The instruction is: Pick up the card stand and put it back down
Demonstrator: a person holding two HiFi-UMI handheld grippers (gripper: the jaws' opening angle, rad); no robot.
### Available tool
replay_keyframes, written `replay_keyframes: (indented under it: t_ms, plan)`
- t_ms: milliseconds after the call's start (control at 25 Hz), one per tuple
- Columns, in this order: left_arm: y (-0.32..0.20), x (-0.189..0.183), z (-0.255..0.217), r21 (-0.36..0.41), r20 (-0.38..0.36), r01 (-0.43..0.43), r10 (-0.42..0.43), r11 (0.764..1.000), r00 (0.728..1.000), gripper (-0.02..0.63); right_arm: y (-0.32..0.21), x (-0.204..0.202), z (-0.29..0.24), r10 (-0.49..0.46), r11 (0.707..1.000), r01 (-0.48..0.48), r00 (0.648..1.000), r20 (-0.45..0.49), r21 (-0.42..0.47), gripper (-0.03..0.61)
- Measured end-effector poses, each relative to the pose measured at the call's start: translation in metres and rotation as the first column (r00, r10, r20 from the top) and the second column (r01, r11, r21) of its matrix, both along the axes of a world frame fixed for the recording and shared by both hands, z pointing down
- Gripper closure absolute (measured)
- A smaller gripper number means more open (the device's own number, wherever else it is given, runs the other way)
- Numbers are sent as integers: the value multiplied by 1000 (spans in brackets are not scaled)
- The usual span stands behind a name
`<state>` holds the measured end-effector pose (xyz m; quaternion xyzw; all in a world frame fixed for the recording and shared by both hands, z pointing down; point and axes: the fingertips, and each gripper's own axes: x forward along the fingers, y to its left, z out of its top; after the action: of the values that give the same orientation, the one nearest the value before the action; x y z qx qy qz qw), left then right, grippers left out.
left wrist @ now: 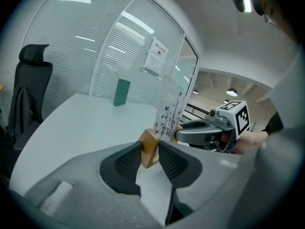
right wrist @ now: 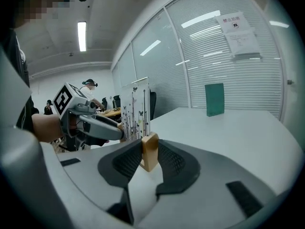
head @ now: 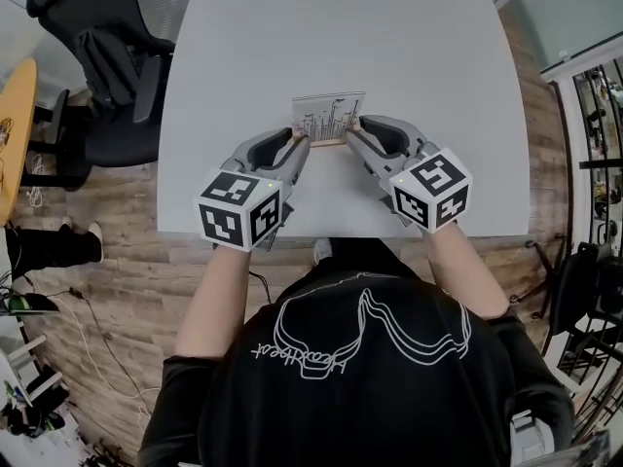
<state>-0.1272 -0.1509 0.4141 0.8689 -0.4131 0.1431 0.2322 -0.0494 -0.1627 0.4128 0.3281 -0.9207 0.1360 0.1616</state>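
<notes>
Wooden at the foot and clear above, the stand [head: 328,120] hangs upright over the table [head: 341,27], midway along its near edge and apparently off the surface. The left gripper [head: 300,146] is clenched on the left end of the base [left wrist: 150,147], and the right gripper [head: 354,136] on its right end (each one's pads [right wrist: 125,163] press the block's faces). A green block [right wrist: 214,99] stands near the far edge. A black chair [head: 97,56] sits beside the table's left edge.
</notes>
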Motion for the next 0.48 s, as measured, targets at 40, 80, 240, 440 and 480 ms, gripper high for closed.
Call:
replay_keyframes:
  t_ms: [40, 80, 240, 440, 480]
  plan:
    - [7, 4, -7, 6, -2, -7, 7, 1000, 1000, 494, 6, 4, -7, 1, 1000, -1, 1000, 0, 9, 471]
    - [13, 7, -13, 12, -6, -11, 11, 1000, 1000, 494, 12, 7, -13, 5, 1000, -5, 1000, 3, 15, 471]
    - [28, 10, -36, 34, -23, -9, 10, 999, 1000, 494, 26, 11, -36, 31, 999, -32, 999, 32, 33, 472]
    - [55, 22, -60, 75, -6, -22, 23, 997, 1000, 494, 54, 23, -58, 45, 997, -47, 998, 35, 68, 474]
    - [57, 21, -64, 81, 0, -26, 26, 996, 1000, 494, 56, 22, -62, 47, 996, -50, 998, 37, 73, 474]
